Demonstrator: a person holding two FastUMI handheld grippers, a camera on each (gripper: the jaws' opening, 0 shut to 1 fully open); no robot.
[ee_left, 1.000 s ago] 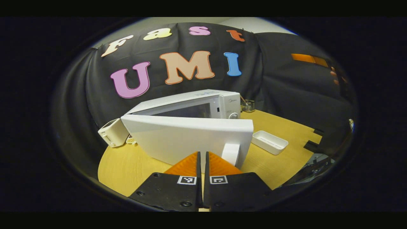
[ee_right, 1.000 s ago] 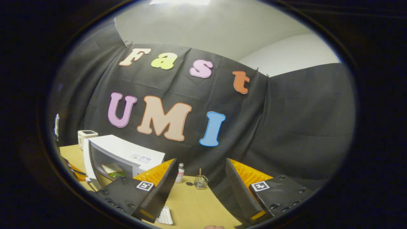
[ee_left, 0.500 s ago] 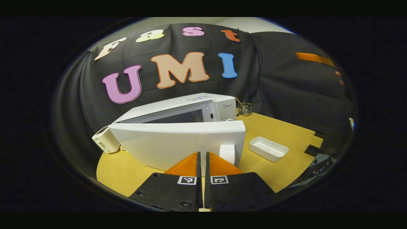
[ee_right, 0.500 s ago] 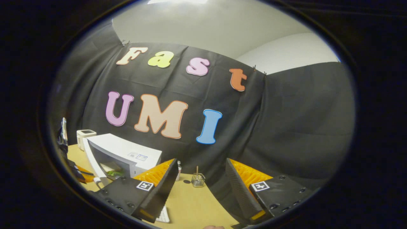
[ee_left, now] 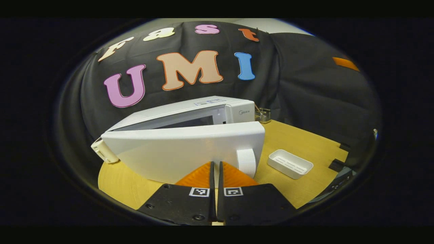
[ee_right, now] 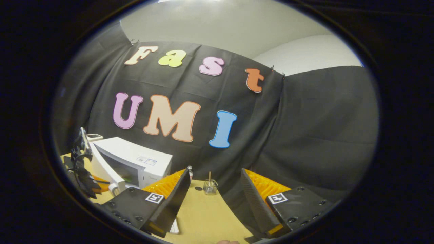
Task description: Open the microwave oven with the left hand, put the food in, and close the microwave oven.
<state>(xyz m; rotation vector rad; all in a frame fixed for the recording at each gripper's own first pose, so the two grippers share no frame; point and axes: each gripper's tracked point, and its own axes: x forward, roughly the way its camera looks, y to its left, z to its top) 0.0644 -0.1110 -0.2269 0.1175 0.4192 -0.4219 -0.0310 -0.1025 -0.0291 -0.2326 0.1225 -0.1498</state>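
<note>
The white microwave (ee_left: 210, 108) stands at the back of the wooden table, its door (ee_left: 183, 149) partly open with the round handle (ee_left: 246, 162) at the free end. My left gripper (ee_left: 215, 165) is shut with nothing between its fingers, and its tips rest against the door's outer face just left of the handle. In the right gripper view the microwave (ee_right: 139, 159) is at the lower left with the door (ee_right: 105, 167) angled narrowly, and a sliver of green food (ee_right: 128, 178) shows inside. My right gripper (ee_right: 215, 173) hangs open and holds nothing, off to the microwave's right.
A white tray (ee_left: 290, 164) lies on the table (ee_left: 305, 142) right of the door. A small white appliance (ee_left: 103, 154) stands at the microwave's left. A glass with a stick (ee_right: 210, 186) and a small bottle (ee_right: 190, 169) stand by the back wall.
The door has swung further toward the microwave, with the shut left gripper following against it. The gap onto the cavity has narrowed. The right gripper stays open and has barely moved.
</note>
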